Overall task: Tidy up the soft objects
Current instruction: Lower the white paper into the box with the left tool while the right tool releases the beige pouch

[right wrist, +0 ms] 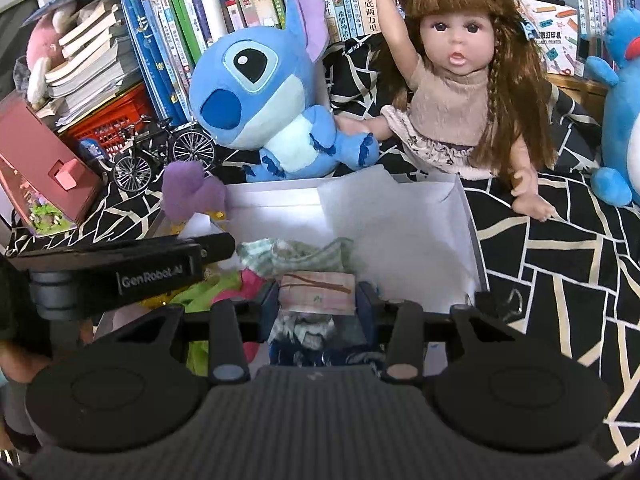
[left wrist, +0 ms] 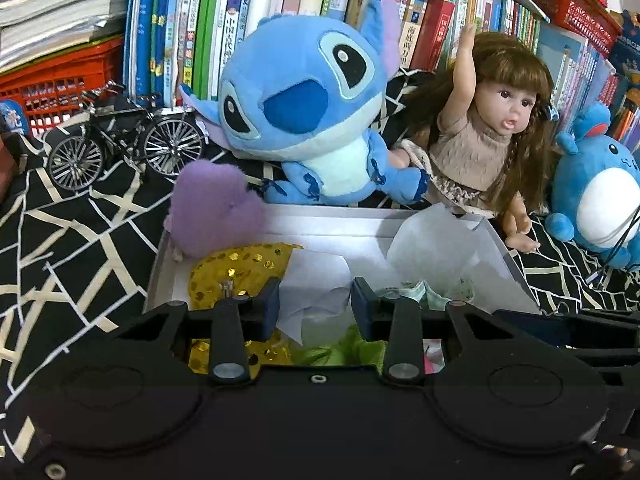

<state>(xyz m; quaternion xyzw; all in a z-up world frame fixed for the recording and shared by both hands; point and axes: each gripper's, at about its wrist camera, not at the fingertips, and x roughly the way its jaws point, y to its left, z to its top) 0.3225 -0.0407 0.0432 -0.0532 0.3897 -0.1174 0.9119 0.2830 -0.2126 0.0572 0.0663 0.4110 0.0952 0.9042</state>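
A white box (left wrist: 332, 222) (right wrist: 468, 216) lined with white tissue paper (left wrist: 320, 280) (right wrist: 384, 220) lies on the patterned cloth. It holds a purple plush (left wrist: 214, 208) (right wrist: 190, 194), a gold sequin piece (left wrist: 236, 268), green fabric (left wrist: 340, 350) (right wrist: 204, 292) and checked green cloth (right wrist: 300, 254). My left gripper (left wrist: 314, 304) is over the box, jaws apart around tissue paper; its body shows in the right wrist view (right wrist: 120, 268). My right gripper (right wrist: 318, 306) holds a folded pink cloth bundle (right wrist: 316, 290) with blue-white fabric below it.
A blue Stitch plush (left wrist: 308, 112) (right wrist: 272, 92), a long-haired doll (left wrist: 492, 132) (right wrist: 460, 80) and a blue round plush (left wrist: 596, 188) (right wrist: 620, 120) sit behind the box. A model bicycle (left wrist: 124, 136) (right wrist: 164, 152), red baskets (left wrist: 56, 84), a pink toy house (right wrist: 44, 168) and bookshelves stand behind.
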